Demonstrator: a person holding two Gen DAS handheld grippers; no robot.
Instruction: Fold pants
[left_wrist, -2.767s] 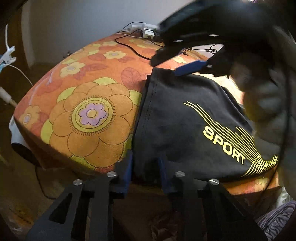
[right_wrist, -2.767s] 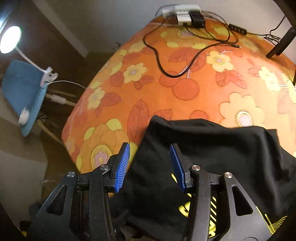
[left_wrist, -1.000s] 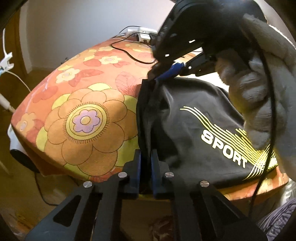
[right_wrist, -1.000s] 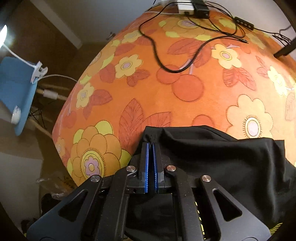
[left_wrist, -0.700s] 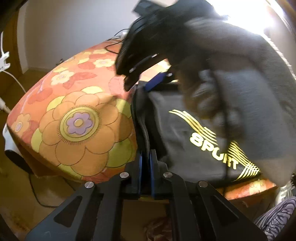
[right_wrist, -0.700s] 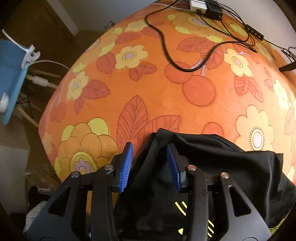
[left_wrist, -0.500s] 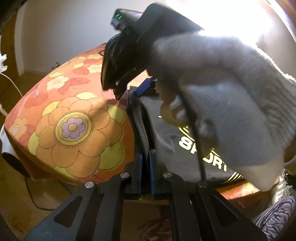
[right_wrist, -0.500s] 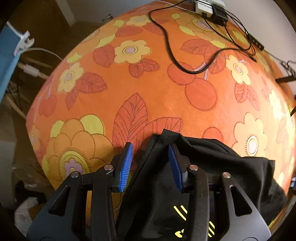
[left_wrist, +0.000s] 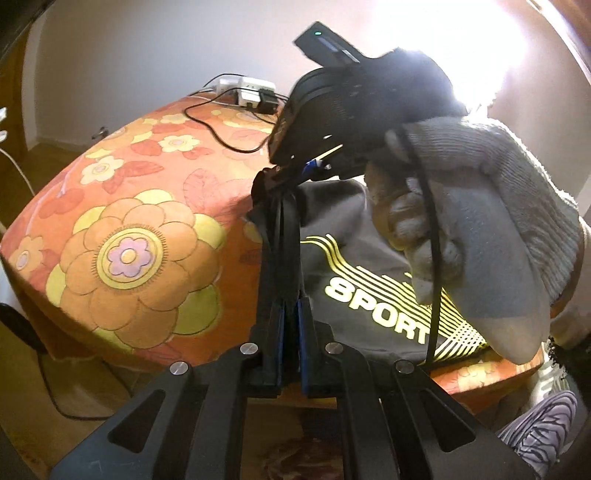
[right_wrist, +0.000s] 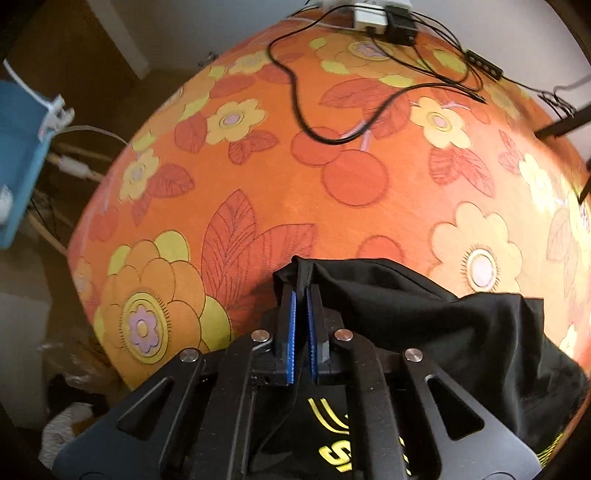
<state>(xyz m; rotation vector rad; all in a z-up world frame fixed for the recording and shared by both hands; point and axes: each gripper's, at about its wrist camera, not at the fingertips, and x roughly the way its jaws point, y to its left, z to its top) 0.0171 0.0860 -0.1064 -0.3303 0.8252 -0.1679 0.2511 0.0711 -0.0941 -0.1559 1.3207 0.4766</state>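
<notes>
Two grippers, left (left_wrist: 291, 321) and right (right_wrist: 300, 314), each clamp a bunched fold of soft black pants (left_wrist: 354, 236) over the orange floral cloth (left_wrist: 147, 221); ribbed blue pads (right_wrist: 291, 317) pinch fabric.

The gloved hand (left_wrist: 476, 221) and the right gripper (left_wrist: 314, 168) it carries cover the far right part of the pants (left_wrist: 354, 266). The pants' yellow print (right_wrist: 343, 450) is cut off by the lower edge in the right wrist view. Items on the floor (right_wrist: 70, 417) are too dark to identify.
</notes>
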